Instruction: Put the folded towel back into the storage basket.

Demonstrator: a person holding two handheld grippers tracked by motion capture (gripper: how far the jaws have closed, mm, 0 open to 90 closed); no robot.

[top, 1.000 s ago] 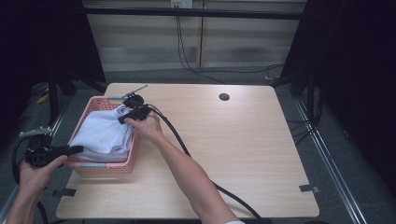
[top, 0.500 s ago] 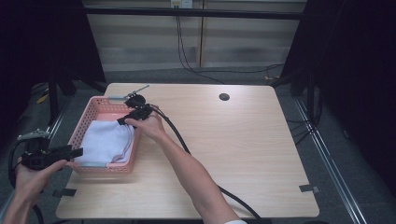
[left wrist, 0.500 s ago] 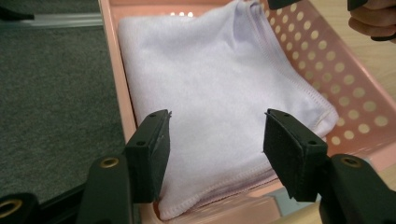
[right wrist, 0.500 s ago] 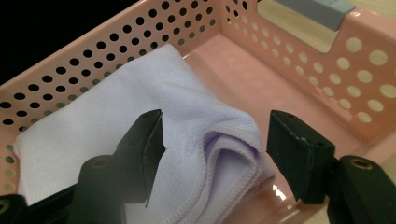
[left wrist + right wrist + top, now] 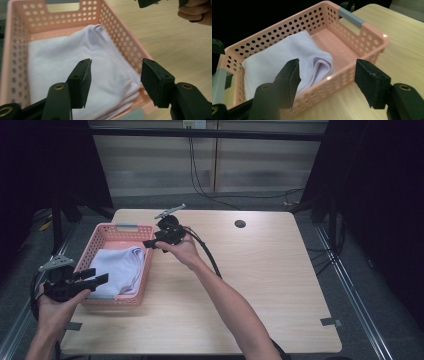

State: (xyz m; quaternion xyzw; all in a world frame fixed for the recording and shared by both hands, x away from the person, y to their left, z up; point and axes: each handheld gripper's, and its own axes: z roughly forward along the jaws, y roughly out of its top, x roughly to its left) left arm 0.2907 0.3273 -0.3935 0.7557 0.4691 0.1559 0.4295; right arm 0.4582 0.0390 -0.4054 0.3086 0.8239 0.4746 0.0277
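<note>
1. Cloth, pale lilac and folded, is seen lying inside the pink basket at the table's left.
2. Left gripper is held released, nothing between its jaws, which have just been opening.
3. Right gripper is likewise released and empty, just opened, beside the basket's far corner.

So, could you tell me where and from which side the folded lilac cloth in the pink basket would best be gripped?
Probably at the rolled fold of the folded lilac cloth, the thickest, raised part, facing the bare part of the pink basket floor. Come from above: the walls block a level approach, and the free floor there leaves room for one jaw.
</note>
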